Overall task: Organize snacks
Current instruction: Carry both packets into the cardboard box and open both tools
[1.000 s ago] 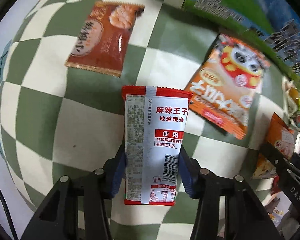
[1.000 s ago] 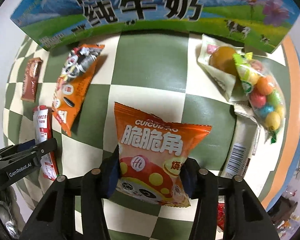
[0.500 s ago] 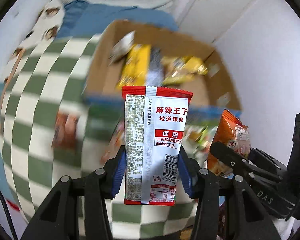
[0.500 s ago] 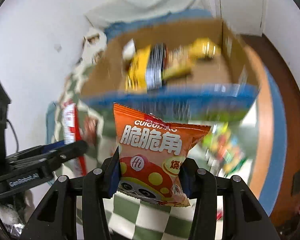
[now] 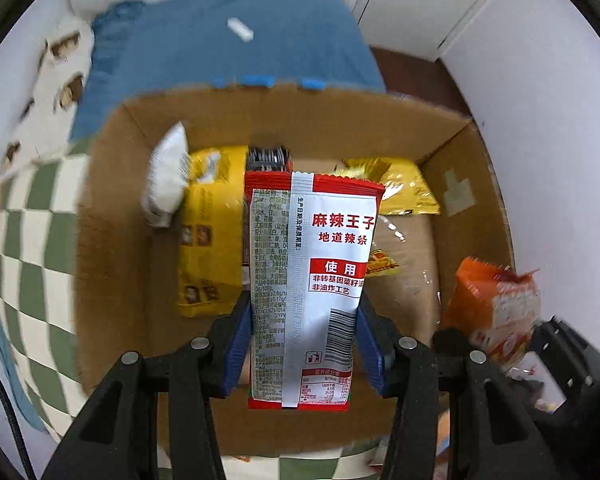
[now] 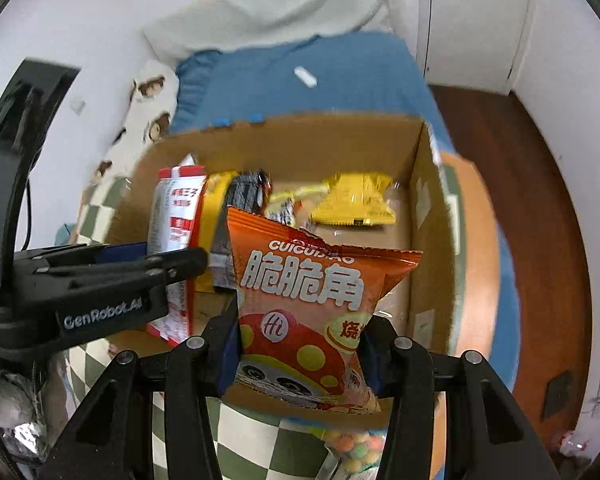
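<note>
My left gripper is shut on a red and white spicy-strip packet, held upright over the open cardboard box. My right gripper is shut on an orange crisp bag, also above the cardboard box. In the left wrist view the orange bag hangs at the right over the box's edge. In the right wrist view the left gripper with its packet is at the left. Yellow packets and a dark one lie inside the box.
The box sits on a green and white checked cloth. Behind it is a blue bedcover with a pillow, and white walls. A bag of coloured candy balls lies on the cloth below the right gripper. Wooden floor shows at the right.
Both grippers rose from the checked cloth and carried their packets forward over the open box. The snacks left lying on the cloth have dropped out of the left wrist view.
</note>
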A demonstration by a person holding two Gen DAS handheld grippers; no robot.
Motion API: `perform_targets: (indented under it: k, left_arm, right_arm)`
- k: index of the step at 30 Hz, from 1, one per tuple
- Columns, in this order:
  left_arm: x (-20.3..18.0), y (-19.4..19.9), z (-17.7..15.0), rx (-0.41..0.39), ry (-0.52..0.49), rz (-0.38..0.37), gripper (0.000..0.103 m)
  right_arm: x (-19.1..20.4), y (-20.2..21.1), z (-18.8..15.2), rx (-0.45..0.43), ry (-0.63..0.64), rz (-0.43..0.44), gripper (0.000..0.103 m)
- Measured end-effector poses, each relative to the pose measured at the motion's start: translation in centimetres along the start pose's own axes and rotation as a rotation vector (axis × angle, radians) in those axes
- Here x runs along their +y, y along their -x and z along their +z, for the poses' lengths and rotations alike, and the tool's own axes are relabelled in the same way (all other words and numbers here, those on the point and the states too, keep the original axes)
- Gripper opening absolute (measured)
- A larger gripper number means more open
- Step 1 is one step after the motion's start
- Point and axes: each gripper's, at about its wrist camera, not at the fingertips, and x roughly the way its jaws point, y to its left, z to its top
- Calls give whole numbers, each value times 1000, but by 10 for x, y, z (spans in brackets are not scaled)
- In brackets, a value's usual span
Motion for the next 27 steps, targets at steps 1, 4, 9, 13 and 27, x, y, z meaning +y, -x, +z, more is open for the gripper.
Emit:
perform_targets:
  k: [1, 4, 9, 13, 27]
  left_arm:
    - [1, -10, 1, 33, 11, -11, 46]
    - [4, -32, 2, 100, 41, -29, 46]
    - [7, -49, -6, 162, 70, -26, 48]
    - [11, -52, -7, 163, 77, -12, 71]
    - [44, -9, -11, 48, 91, 75, 91]
  right_arm:
    - [-2, -8, 1, 23, -2, 3, 51]
    - [-8, -32, 1, 73, -6, -1, 51]
    - [-18, -67, 0, 169, -16, 20, 54]
    - [-20, -81, -1, 217, -39, 58, 77]
    - [5, -80, 3, 213, -22, -32, 95]
